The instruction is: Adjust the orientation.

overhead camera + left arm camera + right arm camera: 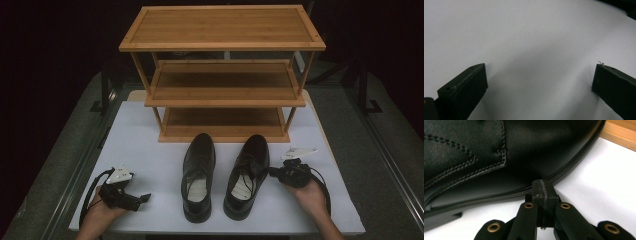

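Observation:
Two black leather dress shoes stand side by side on the white table, toes toward the rack: the left shoe (pixel 198 175) and the right shoe (pixel 246 175). My right gripper (pixel 272 172) lies low at the right shoe's outer side, its jaws shut together with nothing between them. In the right gripper view the shut tip (pixel 543 188) is at the right shoe's (pixel 499 157) welt; I cannot tell whether it touches. My left gripper (pixel 145 198) rests near the table's front left, away from both shoes. Its jaws stand wide open (pixel 539 85) over bare table.
A three-tier bamboo shoe rack (pixel 222 75) stands at the back of the white table (pixel 150 145), all its shelves bare. Its bottom shelf edge (pixel 621 133) lies just beyond the right shoe's toe. Dark floor surrounds the table.

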Motion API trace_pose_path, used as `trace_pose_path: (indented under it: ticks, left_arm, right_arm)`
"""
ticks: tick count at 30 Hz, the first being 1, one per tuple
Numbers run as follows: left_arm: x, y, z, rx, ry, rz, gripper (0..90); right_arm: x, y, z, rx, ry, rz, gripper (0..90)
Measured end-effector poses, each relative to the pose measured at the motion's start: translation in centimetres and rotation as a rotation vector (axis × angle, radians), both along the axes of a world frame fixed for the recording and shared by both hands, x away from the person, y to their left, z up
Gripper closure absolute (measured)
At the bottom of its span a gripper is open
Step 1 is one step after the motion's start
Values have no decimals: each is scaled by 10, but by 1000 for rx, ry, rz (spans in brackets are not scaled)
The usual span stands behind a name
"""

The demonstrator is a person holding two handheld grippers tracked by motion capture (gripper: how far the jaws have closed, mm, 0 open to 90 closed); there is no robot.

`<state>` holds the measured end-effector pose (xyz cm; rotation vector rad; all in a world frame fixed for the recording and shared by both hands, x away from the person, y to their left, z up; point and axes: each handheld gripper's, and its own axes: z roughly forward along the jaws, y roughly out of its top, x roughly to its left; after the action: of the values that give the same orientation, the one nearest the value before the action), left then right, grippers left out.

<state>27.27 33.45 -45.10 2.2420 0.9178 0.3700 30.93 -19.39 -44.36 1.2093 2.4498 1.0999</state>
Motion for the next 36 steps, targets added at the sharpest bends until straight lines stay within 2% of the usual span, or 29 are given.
trace_pose_path:
  ticks: [12,23,32,36]
  left_arm:
    - [0,0,0,-1,0,1,0]
    - [0,0,0,1,0,0,0]
    - [0,0,0,1,0,-1,0]
    - [0,0,0,0,0,0,0]
  right_arm:
    - [8,27,3,0,-6,44,899]
    - [6,46,5,14,-4,80,899]
    - [4,43,4,17,1,92,897]
    - [3,38,7,44,-2,75,839]
